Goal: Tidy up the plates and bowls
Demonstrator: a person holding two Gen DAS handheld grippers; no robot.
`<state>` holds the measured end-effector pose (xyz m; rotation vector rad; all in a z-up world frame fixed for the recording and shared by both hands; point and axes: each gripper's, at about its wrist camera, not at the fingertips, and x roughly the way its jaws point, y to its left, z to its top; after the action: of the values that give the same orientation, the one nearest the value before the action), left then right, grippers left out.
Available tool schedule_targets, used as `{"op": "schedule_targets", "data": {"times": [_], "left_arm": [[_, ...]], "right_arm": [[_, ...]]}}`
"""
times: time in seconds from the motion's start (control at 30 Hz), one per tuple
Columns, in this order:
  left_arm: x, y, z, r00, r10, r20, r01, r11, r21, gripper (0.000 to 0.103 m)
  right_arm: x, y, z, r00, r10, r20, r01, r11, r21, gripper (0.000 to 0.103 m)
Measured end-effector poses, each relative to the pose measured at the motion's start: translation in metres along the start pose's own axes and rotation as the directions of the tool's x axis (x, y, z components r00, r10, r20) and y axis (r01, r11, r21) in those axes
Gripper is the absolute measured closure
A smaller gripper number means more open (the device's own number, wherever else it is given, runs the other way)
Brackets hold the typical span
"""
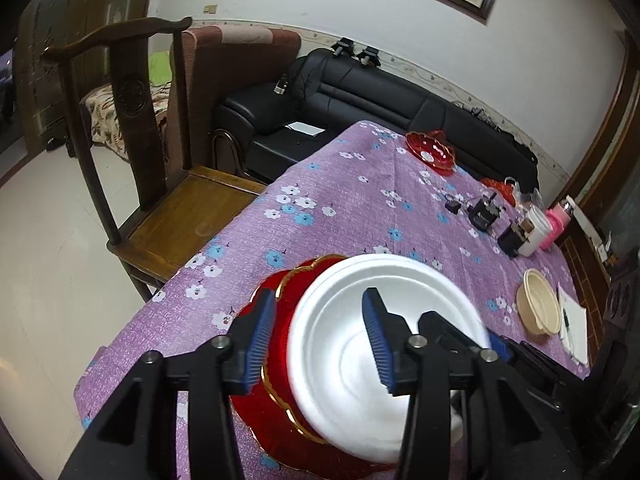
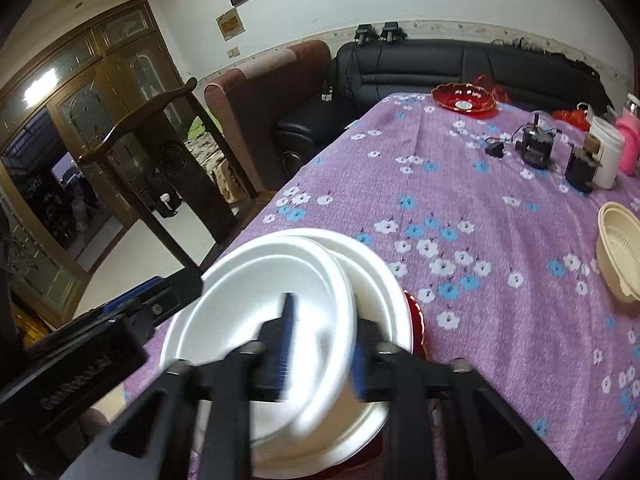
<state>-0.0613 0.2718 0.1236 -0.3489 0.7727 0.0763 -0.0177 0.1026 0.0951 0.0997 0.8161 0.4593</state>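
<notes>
Plates [image 1: 384, 344] lie stacked on our red dish [image 1: 280, 400]; both grippers [image 1: 320, 344] [image 2: 320, 344] part-open, gripping nothing; beige bowl [image 2: 620, 252] remains apart.

White plates [image 2: 280, 320] lie stacked on a scalloped plate [image 1: 276, 360].

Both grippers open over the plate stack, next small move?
Probably back both grippers off. The left gripper and right gripper stand open, and the white foam plates lie skewed on the red plate. Then nudge the top plate square.
</notes>
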Motion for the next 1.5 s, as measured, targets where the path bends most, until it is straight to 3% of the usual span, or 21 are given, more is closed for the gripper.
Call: {"op": "schedule_targets", "data": {"times": [0.07,0.13,0.2,0.43,0.77,1.1,1.5], "left_arm": [[-0.007,0.003,0.000,1.000,0.004,0.018,-0.003,1.000,-0.019,0.052],[-0.016,0.006,0.000,0.999,0.015,0.052,-0.013,0.999,-0.036,0.036],[-0.025,0.007,0.000,0.996,0.031,0.078,-0.027,0.999,-0.046,0.027],[-0.048,-0.011,-0.008,0.993,0.020,0.115,-0.018,1.000,-0.013,0.017],[-0.069,-0.064,-0.031,0.992,-0.081,0.092,0.074,0.994,0.086,0.015],[-0.075,-0.117,-0.057,0.993,-0.100,0.067,0.087,0.981,0.173,0.015],[-0.029,-0.191,-0.091,0.996,-0.086,-0.031,0.091,0.957,0.276,0.015]], "right_arm": [[-0.005,0.002,0.001,0.998,-0.038,0.044,0.039,0.999,-0.019,0.044],[-0.010,0.004,0.002,0.995,-0.057,0.076,0.060,0.997,-0.039,0.041],[-0.018,0.006,0.002,0.991,-0.071,0.111,0.077,0.996,-0.049,0.035],[-0.048,0.000,0.001,0.980,-0.073,0.183,0.082,0.996,-0.043,0.030],[-0.093,-0.040,-0.017,0.967,-0.111,0.230,0.107,0.994,0.033,0.025],[-0.120,-0.107,-0.040,0.959,-0.177,0.221,0.144,0.977,0.158,0.023],[-0.135,-0.197,-0.065,0.948,-0.244,0.204,0.186,0.945,0.267,0.023]]}}
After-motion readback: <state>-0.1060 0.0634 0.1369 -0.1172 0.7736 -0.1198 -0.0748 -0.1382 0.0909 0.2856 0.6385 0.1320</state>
